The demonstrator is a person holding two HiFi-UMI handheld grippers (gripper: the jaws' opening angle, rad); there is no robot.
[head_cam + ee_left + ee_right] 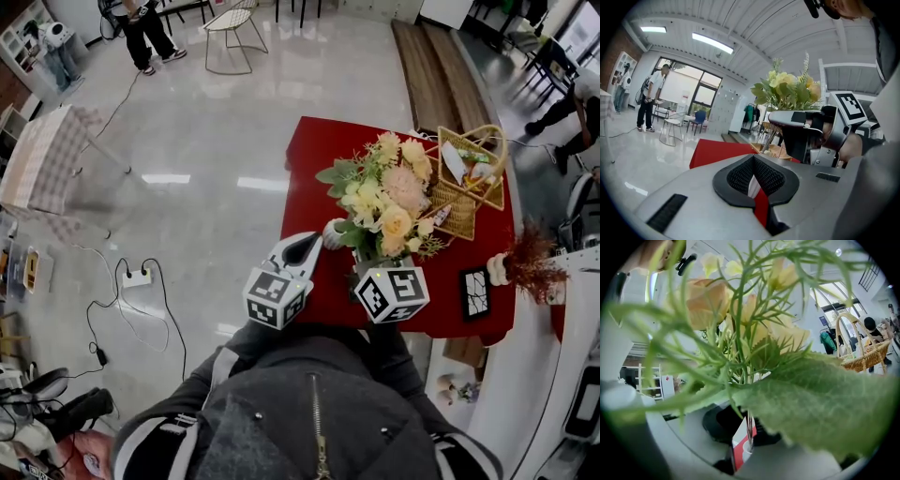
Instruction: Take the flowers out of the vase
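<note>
grey glossy floor fills the left, with a white power strip and cables lying on it. wire chair and a standing person are far back.

left gripper comes next, over the near left edge of the red table. its own view shows both jaws pressed together with nothing between them, only a thin slit.

small white object sits just past its tip, against the bouquet's lower left leaves; cannot tell what it is.

flowers are yellow, cream and peach with green leaves, upright over the table's middle. right gripper is beneath them, jaws clamped on the thin stems. blooms and leaves fill its view, with a big fuzzy leaf across the lower right. red table and a white rim show through the gap below the stems. that gripper's marker cube sits at the bouquet's foot.

wicker basket is just beside the bouquet's right side, handle up. black-edged frame is near the table's front right. dried reddish sprigs are at the far right.
</note>
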